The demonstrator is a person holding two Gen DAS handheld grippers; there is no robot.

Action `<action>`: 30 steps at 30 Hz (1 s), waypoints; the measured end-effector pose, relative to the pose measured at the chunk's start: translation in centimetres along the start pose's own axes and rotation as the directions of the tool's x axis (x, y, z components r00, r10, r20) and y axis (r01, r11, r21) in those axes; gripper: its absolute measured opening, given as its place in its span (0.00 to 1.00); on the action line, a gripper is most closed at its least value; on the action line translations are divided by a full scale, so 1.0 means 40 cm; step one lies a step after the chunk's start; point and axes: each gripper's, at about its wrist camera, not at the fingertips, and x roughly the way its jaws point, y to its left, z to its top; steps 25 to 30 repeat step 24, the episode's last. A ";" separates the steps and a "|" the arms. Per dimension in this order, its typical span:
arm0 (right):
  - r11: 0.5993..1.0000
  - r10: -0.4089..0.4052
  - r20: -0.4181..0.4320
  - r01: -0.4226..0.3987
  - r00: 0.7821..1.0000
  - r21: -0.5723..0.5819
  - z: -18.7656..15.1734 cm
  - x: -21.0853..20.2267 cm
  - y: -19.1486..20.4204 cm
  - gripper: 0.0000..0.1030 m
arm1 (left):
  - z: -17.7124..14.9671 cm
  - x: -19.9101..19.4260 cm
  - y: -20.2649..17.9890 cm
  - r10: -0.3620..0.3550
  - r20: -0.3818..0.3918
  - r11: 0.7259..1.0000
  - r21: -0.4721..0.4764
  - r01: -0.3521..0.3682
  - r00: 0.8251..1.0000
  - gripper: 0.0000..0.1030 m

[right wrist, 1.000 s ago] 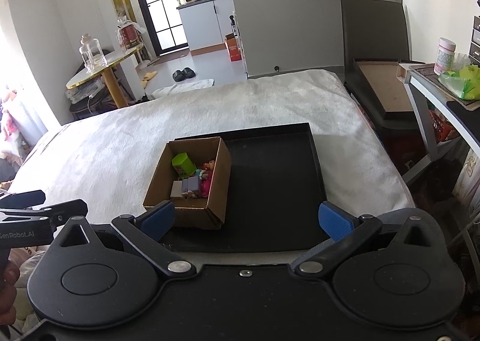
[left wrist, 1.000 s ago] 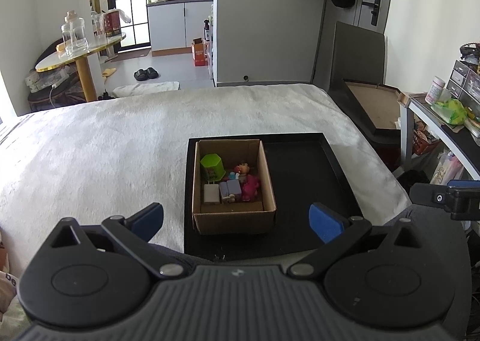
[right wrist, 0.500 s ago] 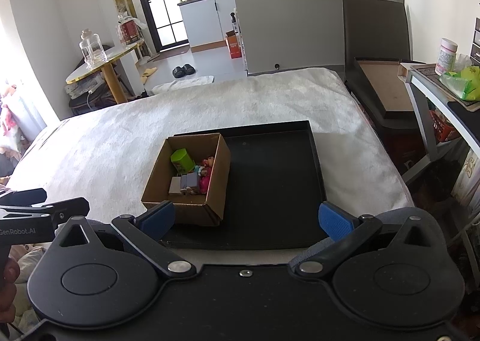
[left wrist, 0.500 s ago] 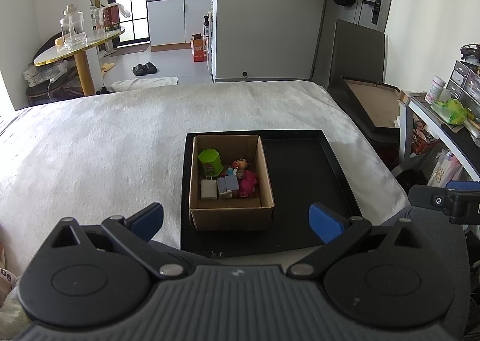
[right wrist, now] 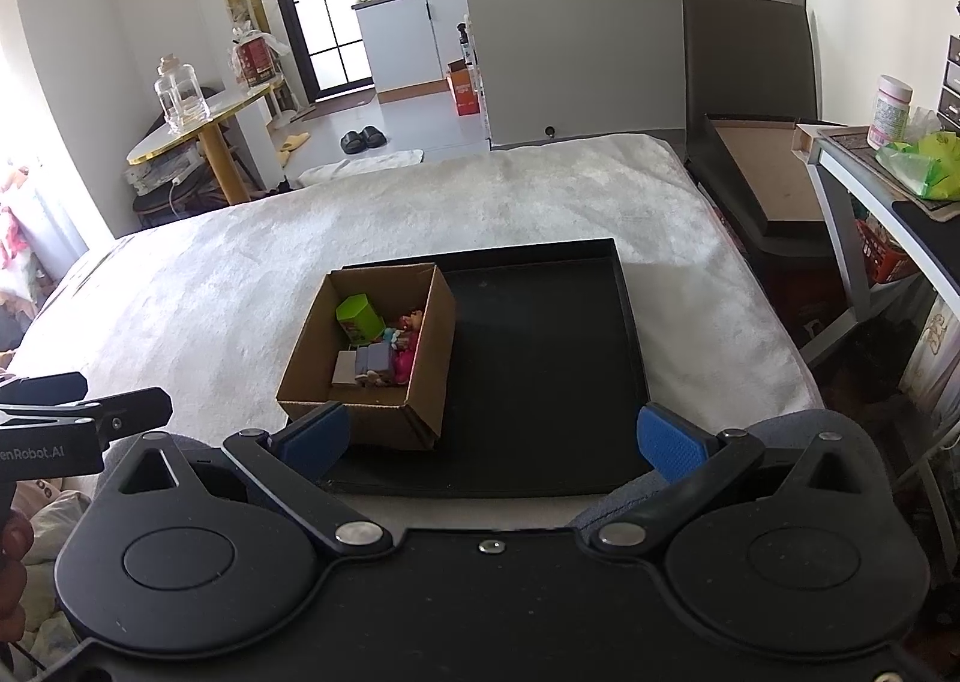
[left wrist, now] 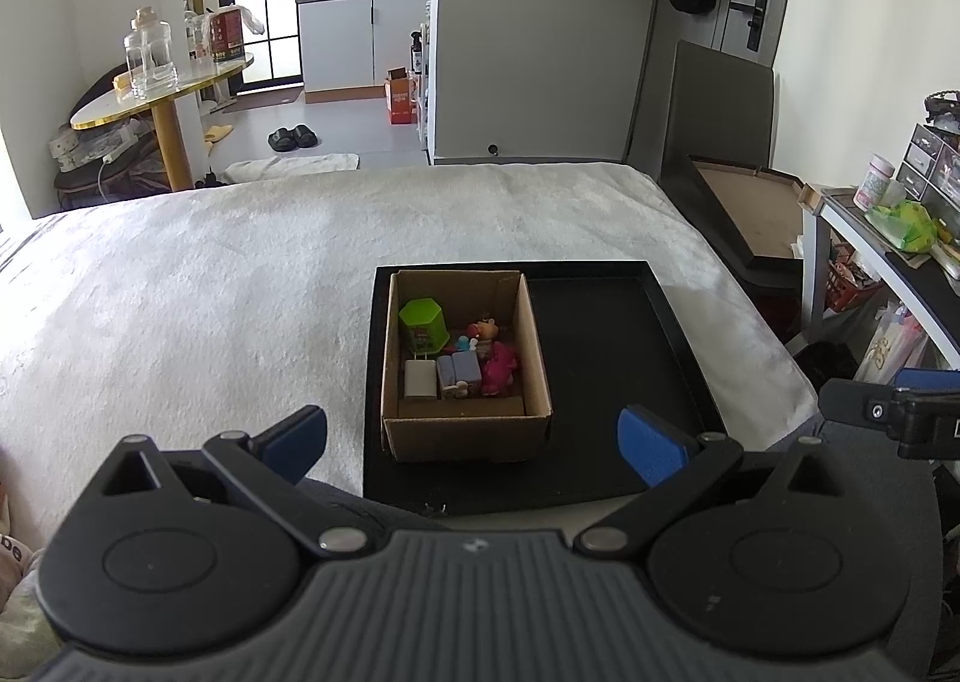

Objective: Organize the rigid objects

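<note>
- Left hand-held gripper (left wrist: 473, 439): jaws spread wide, nothing between the blue pads (left wrist: 651, 445); held above the near edge of the bed (left wrist: 180, 286), apart from everything on it.
- Right hand-held gripper (right wrist: 492, 439): jaws likewise spread, empty; hangs over the near edge of the tray (right wrist: 540, 358).
- In the right wrist view, the left pad (right wrist: 315, 436) overlaps the box's near corner; contact cannot be told.
- Tray: black, shallow, lying flat on the white bed cover. Its right half is bare.
- Box (left wrist: 468, 430): open cardboard, standing on the tray's left half, against the tray's left rim.
- Box contents, clock positions within the box, left wrist view:
- green hexagonal cup (left wrist: 423, 328) at 10 o'clock, tilted;
- small orange figure (left wrist: 487, 329) at 1 o'clock;
- pink toy (left wrist: 499, 369) at 4 o'clock;
- grey-blue block (left wrist: 459, 373) at 6 o'clock, touching the pink toy;
- white-grey block (left wrist: 419, 380) at 8 o'clock, just beside the grey-blue block.
- A tiny blue piece sits between cup and blocks; too small to identify.
- The other gripper's tip shows at 3 o'clock in the left wrist view and at 9 o'clock in the right wrist view.
- Fingers (right wrist: 12, 562) of a person visible at the left edge, right wrist view.
</note>
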 end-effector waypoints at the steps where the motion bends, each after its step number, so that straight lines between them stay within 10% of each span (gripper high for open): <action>1: 1.000 0.000 0.000 0.000 1.000 -0.001 -0.001 0.001 0.001 1.00 | 0.000 0.000 0.000 -0.001 -0.001 1.000 0.000 0.001 1.000 1.00; 30: 1.000 -0.016 -0.020 0.016 1.000 0.000 -0.013 0.024 0.002 1.00 | -0.004 0.024 -0.007 -0.021 -0.011 1.000 0.018 0.021 1.000 1.00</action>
